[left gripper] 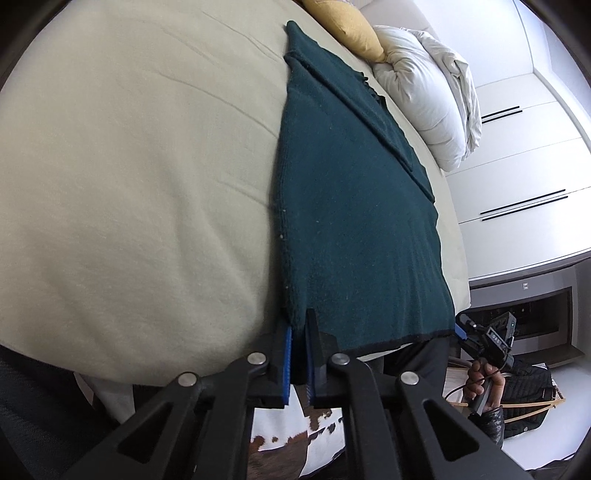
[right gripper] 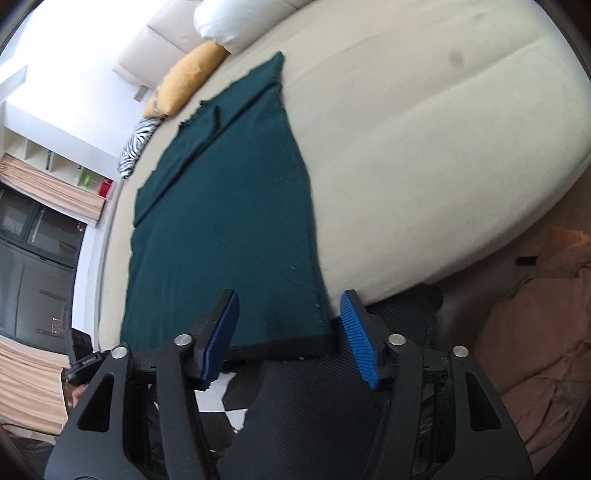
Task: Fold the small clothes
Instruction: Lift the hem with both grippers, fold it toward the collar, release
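A dark green cloth (left gripper: 354, 229) lies flat on a cream bed (left gripper: 129, 166), with a folded layer along its far right side. My left gripper (left gripper: 300, 332) is shut on the cloth's near left corner at the bed's edge. In the right wrist view the same cloth (right gripper: 229, 221) lies ahead, and my right gripper (right gripper: 290, 325) is open, its blue pads (right gripper: 356, 332) on either side of the cloth's near right corner without gripping it. The right gripper also shows in the left wrist view (left gripper: 487, 339), at the cloth's other near corner.
A yellow cushion (left gripper: 347, 26) and a white pillow (left gripper: 424, 92) lie at the head of the bed. A zebra-print cushion (right gripper: 135, 147) sits beside the yellow one. White cupboards (left gripper: 524, 147) stand to the right. A tan cloth heap (right gripper: 535, 350) lies off the bed's near side.
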`<state>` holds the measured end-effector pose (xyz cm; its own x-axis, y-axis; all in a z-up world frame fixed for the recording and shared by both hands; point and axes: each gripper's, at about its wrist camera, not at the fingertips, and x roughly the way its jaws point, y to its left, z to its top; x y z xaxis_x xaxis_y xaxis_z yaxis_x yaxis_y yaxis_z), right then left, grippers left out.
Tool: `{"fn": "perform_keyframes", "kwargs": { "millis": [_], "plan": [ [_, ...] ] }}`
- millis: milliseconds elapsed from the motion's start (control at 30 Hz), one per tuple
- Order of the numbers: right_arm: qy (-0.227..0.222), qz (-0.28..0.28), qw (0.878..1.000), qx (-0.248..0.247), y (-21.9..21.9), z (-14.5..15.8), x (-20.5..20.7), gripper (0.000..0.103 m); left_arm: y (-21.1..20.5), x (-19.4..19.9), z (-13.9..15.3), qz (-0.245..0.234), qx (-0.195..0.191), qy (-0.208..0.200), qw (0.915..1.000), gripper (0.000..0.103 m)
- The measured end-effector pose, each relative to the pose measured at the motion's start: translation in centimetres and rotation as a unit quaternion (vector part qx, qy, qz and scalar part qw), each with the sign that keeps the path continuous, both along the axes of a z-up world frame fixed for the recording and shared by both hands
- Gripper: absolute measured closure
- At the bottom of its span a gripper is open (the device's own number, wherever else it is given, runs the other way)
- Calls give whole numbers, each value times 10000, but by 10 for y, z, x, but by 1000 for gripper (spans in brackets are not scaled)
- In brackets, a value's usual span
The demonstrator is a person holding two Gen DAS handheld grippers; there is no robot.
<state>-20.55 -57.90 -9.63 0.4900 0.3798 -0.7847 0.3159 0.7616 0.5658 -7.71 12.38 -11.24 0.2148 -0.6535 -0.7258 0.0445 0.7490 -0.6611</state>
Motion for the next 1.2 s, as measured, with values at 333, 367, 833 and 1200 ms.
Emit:
{"fn": "perform_keyframes", "kwargs": {
  "millis": [333,367,833,1200],
  "plan": [
    [159,200,9996,-85,12,-5,4,95,11,-4,14,44,-226,-238,9995,97],
    [127,202,9997,-82,12,-4,4,96,11,-4,17,62,-286,-270,9992,97],
    [-1194,-59,9909,618,6,57,71,97,17,54,83,708,-1664,-838,9799,97],
    [-1555,-370,9862,427,-9,77,201,96,7,157,86,1216,-1727,-944,9729,97]
  ]
}}
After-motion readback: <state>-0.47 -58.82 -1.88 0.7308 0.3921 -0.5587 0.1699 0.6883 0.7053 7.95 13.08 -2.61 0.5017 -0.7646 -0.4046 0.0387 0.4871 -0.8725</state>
